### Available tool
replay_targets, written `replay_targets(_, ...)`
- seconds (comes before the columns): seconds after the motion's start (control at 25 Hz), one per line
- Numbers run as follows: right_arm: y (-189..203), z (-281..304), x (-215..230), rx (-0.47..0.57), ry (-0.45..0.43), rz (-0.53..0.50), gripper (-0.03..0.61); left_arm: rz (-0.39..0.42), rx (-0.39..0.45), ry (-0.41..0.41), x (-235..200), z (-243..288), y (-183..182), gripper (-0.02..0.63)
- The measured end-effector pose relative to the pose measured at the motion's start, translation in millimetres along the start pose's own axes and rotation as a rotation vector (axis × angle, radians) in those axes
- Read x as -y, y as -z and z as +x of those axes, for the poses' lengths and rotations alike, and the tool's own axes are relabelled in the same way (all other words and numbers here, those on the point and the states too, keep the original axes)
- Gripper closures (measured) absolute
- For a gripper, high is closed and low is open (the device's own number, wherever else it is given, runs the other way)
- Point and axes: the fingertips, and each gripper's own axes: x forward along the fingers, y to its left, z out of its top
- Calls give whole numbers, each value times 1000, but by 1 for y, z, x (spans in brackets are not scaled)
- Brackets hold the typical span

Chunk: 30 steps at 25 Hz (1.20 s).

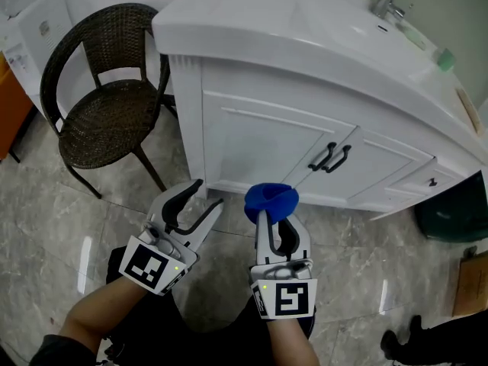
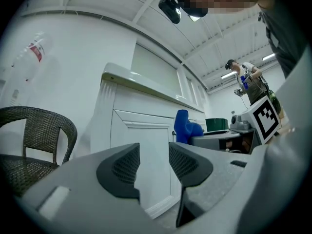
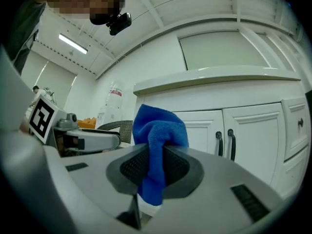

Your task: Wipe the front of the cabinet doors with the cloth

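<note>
A white vanity cabinet with two panelled doors (image 1: 263,147) and black handles (image 1: 329,158) stands ahead. My right gripper (image 1: 272,218) is shut on a bunched blue cloth (image 1: 270,200), held a little short of the doors' lower edge; in the right gripper view the cloth (image 3: 158,138) sticks up between the pads, with the door handles (image 3: 224,144) behind it. My left gripper (image 1: 200,198) is open and empty, to the left of the cloth, pointing at the left door (image 2: 139,155). The cloth (image 2: 186,129) shows at its right.
A dark wicker chair (image 1: 107,101) stands left of the cabinet. The white countertop (image 1: 320,36) carries a sink with a tap (image 1: 389,2). A dark bin (image 1: 454,212) sits on the marble floor at the right. A person stands far off in the left gripper view (image 2: 248,79).
</note>
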Motion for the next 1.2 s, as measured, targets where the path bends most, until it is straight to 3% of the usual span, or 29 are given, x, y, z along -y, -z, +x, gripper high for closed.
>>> replay_targets(0.8, 2, -11, -9, 10, -17, -22, 529, 32, -18, -7, 9, -5, 10, 425)
replay_targets(1.0, 2, -13, -4, 18, -6, -16, 529, -15, -40, -16, 12, -5, 14, 423)
replay_targets(1.2, -1, -17, -4, 40, -2, -21, 529, 27, -26, -1, 13, -5, 15, 423)
